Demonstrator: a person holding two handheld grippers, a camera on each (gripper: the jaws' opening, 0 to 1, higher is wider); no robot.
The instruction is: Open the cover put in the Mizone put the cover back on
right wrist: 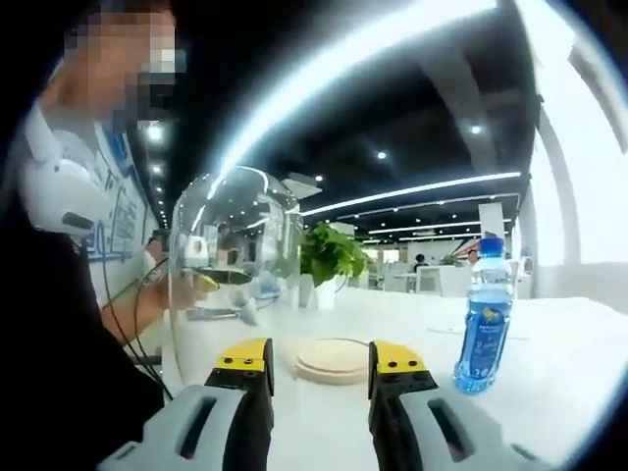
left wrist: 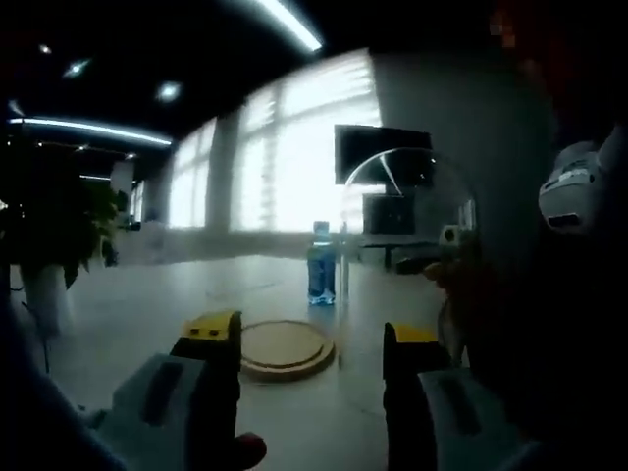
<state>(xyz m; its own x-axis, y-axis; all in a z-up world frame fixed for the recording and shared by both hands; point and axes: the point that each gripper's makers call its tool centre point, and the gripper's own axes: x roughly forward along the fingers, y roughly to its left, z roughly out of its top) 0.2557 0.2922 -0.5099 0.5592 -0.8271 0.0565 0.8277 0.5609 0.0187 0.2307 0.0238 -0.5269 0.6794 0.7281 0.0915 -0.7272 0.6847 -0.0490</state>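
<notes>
A clear glass dome cover [left wrist: 407,221] [right wrist: 235,265] is off the round wooden base [left wrist: 285,348] [right wrist: 334,358] and stands beside it on the white table [left wrist: 147,314]. The blue Mizone bottle [left wrist: 321,263] [right wrist: 483,314] stands upright on the table, apart from the base. My left gripper [left wrist: 314,343] is open low in front of the base with nothing between its yellow-tipped jaws. My right gripper [right wrist: 322,358] is also open and empty, with the base just beyond its tips and the bottle to its right. A small object and a hand [left wrist: 453,285] show at the dome; what holds it I cannot tell.
A person in dark clothes [right wrist: 59,324] stands close beside the dome with a white device [right wrist: 59,191] [left wrist: 574,186]. A potted plant [right wrist: 329,255] [left wrist: 54,245] stands on the table behind the base. Windows and monitors lie beyond.
</notes>
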